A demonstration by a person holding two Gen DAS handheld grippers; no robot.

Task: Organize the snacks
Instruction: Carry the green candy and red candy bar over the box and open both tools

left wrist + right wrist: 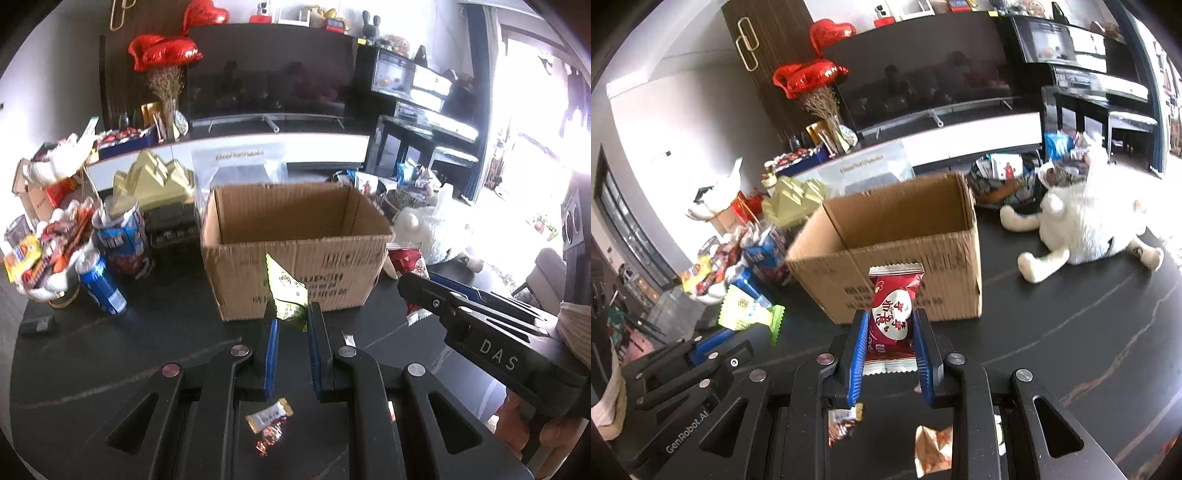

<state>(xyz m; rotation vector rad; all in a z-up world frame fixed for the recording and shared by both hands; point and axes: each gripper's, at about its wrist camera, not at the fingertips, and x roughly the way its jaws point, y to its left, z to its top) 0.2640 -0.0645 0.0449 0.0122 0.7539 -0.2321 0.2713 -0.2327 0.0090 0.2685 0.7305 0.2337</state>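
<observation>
"DAS" stands in pale letters on the right gripper (415, 295) body. "GenRobot.AI" runs along the left gripper (737, 326) (its near arm). Print on the cardboard box (295, 254) is too blurred to read.

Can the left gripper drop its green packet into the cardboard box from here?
Probably yes. The left gripper, shut on the green packet, faces the open-topped cardboard box. Nothing lies between; it likely needs to lift over the near wall.

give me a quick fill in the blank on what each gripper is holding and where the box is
The left gripper is shut on a ____ snack packet.
The right gripper is shut on a ____ snack packet.
Both packets are held in front of an open ____ box.
To the right of the box lies a white ____ toy.

Missing words: green; red; cardboard; plush
</observation>
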